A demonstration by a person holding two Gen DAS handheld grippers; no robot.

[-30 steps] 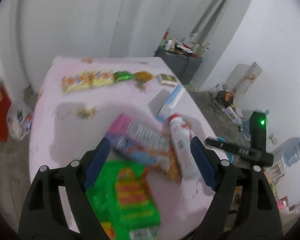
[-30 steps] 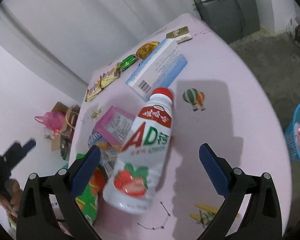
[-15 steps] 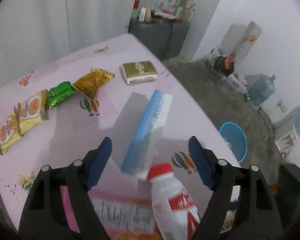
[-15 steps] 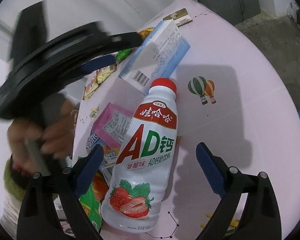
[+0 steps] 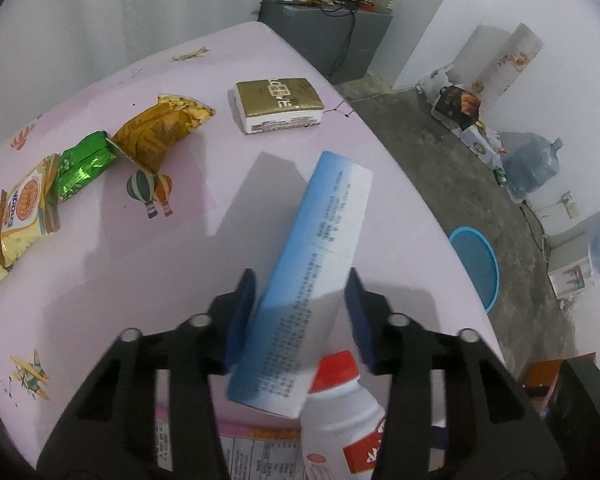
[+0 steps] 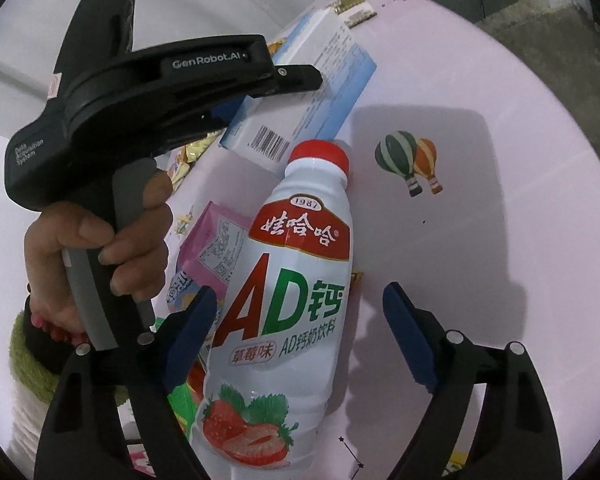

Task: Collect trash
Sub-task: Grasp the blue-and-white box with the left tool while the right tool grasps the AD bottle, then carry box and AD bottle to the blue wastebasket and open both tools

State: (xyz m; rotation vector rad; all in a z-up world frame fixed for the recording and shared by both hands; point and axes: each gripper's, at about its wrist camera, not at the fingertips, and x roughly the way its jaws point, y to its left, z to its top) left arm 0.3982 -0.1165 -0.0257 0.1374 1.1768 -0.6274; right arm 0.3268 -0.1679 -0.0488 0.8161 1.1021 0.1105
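Note:
A long blue-and-white carton (image 5: 312, 280) lies on the pink table (image 5: 140, 280). My left gripper (image 5: 300, 312) has its jaws on both sides of the carton, touching or nearly touching it. It also shows in the right wrist view (image 6: 316, 92). A white AD drink bottle with a red cap (image 6: 292, 312) lies between the open jaws of my right gripper (image 6: 300, 336), which does not touch it. The bottle's cap end shows in the left wrist view (image 5: 340, 412).
A gold box (image 5: 280, 104), yellow, green and orange snack wrappers (image 5: 84, 168) lie farther on the table. A pink packet (image 6: 216, 248) and green packet (image 6: 184, 396) lie left of the bottle. A blue bin (image 5: 476, 264) stands on the floor, right.
My left gripper swung from the green and pink packets forward to the blue carton and narrowed around it. My right gripper moved closer over the bottle.

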